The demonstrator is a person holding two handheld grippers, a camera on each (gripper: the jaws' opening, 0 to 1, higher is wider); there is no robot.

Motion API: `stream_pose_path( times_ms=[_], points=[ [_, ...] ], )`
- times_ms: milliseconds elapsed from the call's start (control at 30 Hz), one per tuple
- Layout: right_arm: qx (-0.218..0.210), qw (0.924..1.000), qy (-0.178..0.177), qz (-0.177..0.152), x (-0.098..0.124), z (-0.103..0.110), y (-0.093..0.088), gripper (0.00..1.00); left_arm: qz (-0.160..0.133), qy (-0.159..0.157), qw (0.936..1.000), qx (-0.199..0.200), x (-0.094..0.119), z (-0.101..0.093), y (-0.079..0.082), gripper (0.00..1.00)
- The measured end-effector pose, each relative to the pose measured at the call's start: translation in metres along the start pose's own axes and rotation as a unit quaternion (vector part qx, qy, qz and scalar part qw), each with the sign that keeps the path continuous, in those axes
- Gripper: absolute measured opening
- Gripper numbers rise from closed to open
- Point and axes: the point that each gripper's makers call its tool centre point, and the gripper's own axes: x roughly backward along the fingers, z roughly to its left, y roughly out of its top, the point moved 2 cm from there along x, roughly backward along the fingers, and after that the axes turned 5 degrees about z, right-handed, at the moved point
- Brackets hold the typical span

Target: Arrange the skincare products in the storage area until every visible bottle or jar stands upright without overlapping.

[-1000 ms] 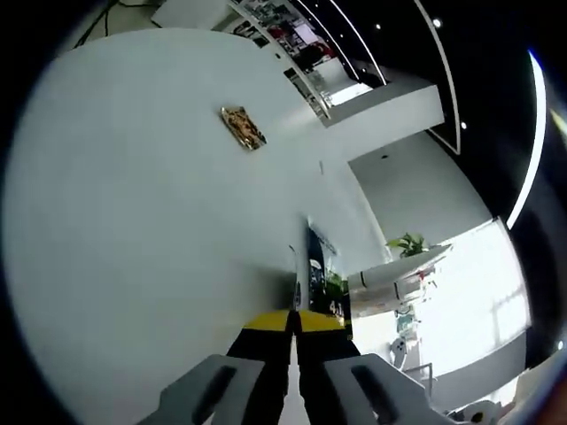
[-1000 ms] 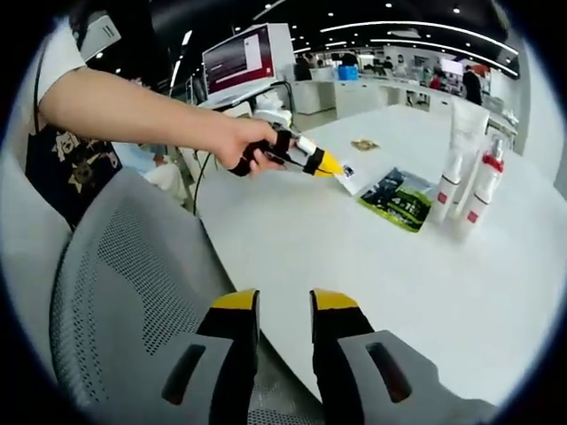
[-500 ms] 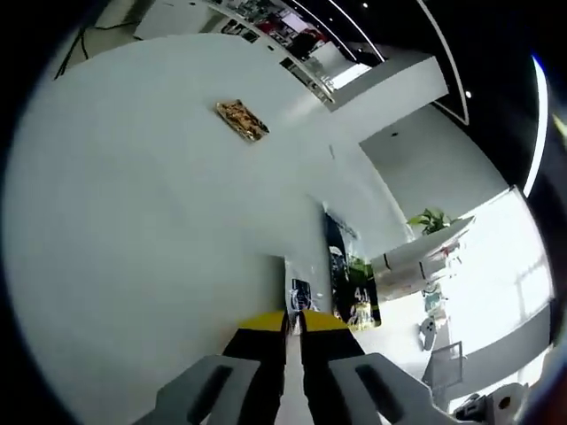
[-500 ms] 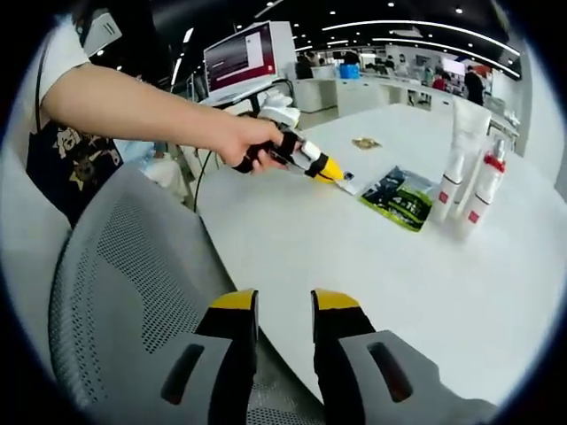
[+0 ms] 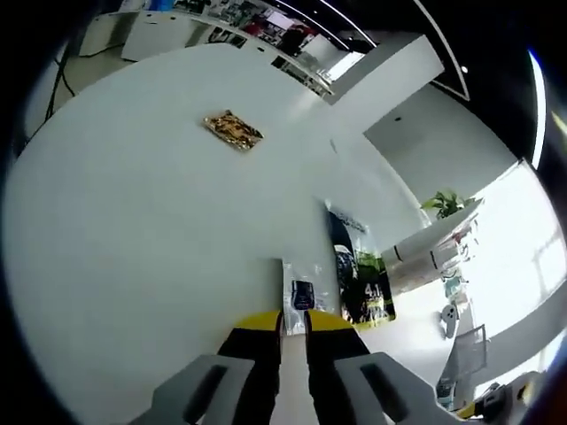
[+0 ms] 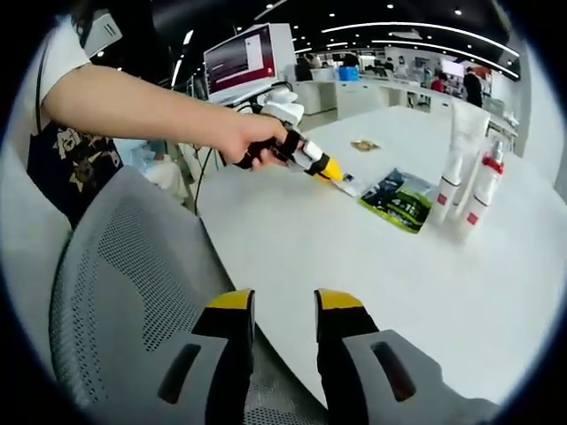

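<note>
Lying flat on the white table (image 6: 372, 257), a dark green sachet (image 6: 399, 200) serves as the landmark for the scene. Just beside it, toward the person, a small clear sachet (image 5: 299, 290) is seen, and the left gripper (image 5: 292, 320) is held with its yellow tips at that packet's near edge, the jaws narrowed to a thin slit; whether the packet is pinched cannot be told. In the right gripper view the left gripper (image 6: 330, 171) is gripped by a hand (image 6: 252, 142). Beyond the green sachet, on its far side from the person, a tall white tube (image 6: 459, 149) and two white bottles (image 6: 478, 193) with red marks are stood upright, close together. Farther back a small gold packet (image 5: 233, 130) is laid flat. The right gripper (image 6: 284, 303) is held well short of the green sachet, over a grey mesh chair (image 6: 124, 292), jaws parted with nothing between.
</note>
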Motion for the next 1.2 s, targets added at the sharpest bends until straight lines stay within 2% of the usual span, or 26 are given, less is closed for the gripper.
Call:
stream_pose_path(
  times_ms=[200,367,467,667,700,867,933,1000,1033,1200],
  points=[
    [0.002,1.0000,0.000,0.003,0.000,0.000,-0.001,0.25,0.001,0.012,0.9999,-0.010,0.002,0.002,0.002,0.12],
    [0.003,1.0000,-0.001,0.004,0.000,0.000,-0.002,0.25,-0.010,0.019,0.9997,-0.015,0.007,0.002,0.008,0.20],
    [0.003,1.0000,-0.001,0.005,-0.001,0.000,-0.002,0.25,0.000,0.017,0.9997,-0.018,0.007,0.001,0.005,0.20],
    [0.002,1.0000,0.000,0.008,-0.002,0.000,-0.003,0.24,0.012,0.037,0.9985,-0.038,0.008,0.000,0.004,0.20],
    [0.002,1.0000,0.001,0.009,-0.002,0.000,-0.003,0.24,0.027,0.054,0.9947,-0.083,0.008,0.000,0.003,0.21],
    [0.002,0.9999,0.001,0.011,-0.002,0.000,-0.003,0.24,0.045,0.075,0.9870,-0.135,0.004,-0.007,0.001,0.28],
    [0.002,0.9999,0.000,0.012,-0.002,-0.001,-0.004,0.24,0.060,0.092,0.9776,-0.180,0.004,-0.007,-0.001,0.31],
    [0.002,0.9999,-0.001,0.012,-0.002,-0.001,-0.004,0.24,0.065,0.095,0.9749,-0.191,0.003,-0.008,-0.003,0.32],
    [0.002,0.9999,-0.001,0.013,-0.002,-0.001,-0.004,0.24,0.072,0.094,0.9706,-0.210,0.001,-0.010,-0.005,0.32],
    [0.002,0.9999,-0.002,0.014,-0.002,-0.001,-0.004,0.24,0.083,0.100,0.9632,-0.235,0.001,-0.009,-0.010,0.31]
  ],
)
